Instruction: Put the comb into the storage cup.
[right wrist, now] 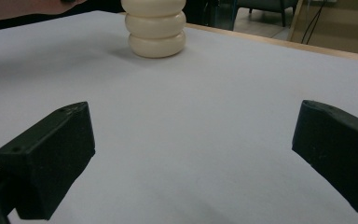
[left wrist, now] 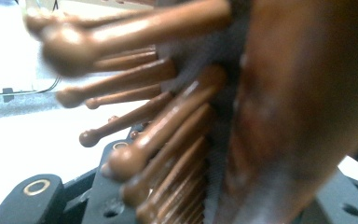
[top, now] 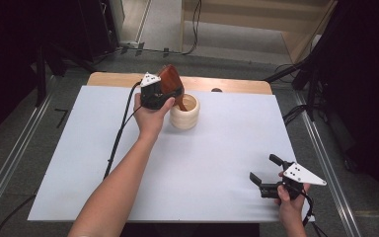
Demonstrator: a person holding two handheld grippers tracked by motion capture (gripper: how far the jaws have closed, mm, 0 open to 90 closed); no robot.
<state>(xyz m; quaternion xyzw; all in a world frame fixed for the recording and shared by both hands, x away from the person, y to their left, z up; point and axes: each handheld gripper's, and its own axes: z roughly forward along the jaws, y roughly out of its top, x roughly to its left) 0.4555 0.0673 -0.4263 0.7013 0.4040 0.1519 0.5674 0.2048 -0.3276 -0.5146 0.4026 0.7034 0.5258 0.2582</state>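
A dark brown wooden hairbrush stands tilted, handle down in a cream ribbed cup at the back middle of the white sheet. My left gripper is shut on the brush just above the cup's rim. Up close, the brush's round-tipped pins and its wooden back sit between the black jaws of the left gripper. My right gripper rests open near the front right corner with nothing between its jaws. In the right gripper view the right gripper points over the bare sheet toward the cup.
A white sheet covers the wooden table, whose edge shows at the back. The left gripper's black cable trails down the left side of the sheet. Dark stands and floor rails flank the table.
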